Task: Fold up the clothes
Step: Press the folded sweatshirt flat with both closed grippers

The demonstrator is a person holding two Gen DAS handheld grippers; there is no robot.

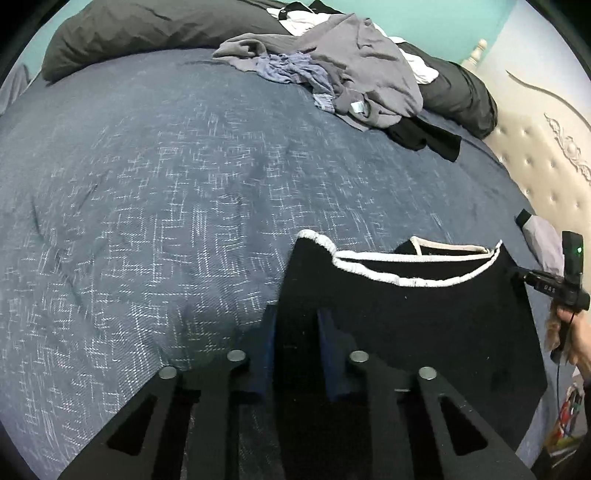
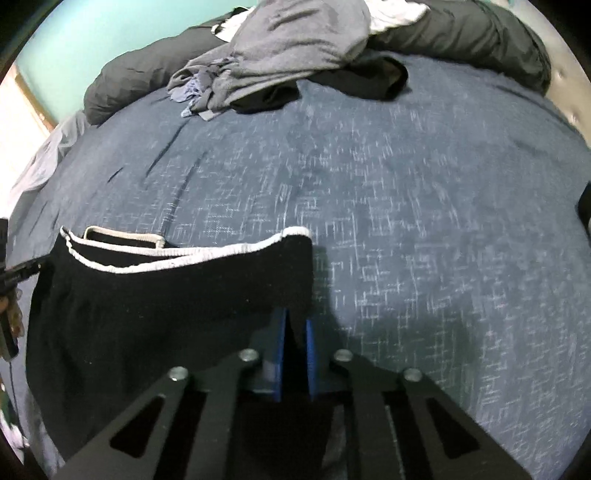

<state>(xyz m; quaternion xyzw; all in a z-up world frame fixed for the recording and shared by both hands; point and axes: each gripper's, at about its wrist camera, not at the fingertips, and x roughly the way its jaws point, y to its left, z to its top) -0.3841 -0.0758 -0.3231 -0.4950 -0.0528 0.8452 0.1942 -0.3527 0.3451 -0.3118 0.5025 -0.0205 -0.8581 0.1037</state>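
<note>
Now: black garment [image 1: 424,321] with white trim held stretched above the blue bedspread [image 1: 166,206], one gripper at each side edge.

Left gripper [image 1: 295,350] is closed down on the garment's left edge, black fabric pinched between its blue pads; right gripper [image 2: 295,354] likewise nearly closed on the opposite edge. Pile of grey and black clothes [image 1: 343,70] lies well apart, near the dark pillows [image 1: 147,29]. Tufted headboard [image 1: 546,162] at the side.

I count: two grippers, left [image 1: 295,354] and right [image 2: 294,354]; one black white-trimmed garment [image 1: 424,314]; one unfolded clothes heap [image 1: 332,74] at the bedspread's [image 1: 166,184] far edge; two dark pillows [image 1: 147,29].
</note>
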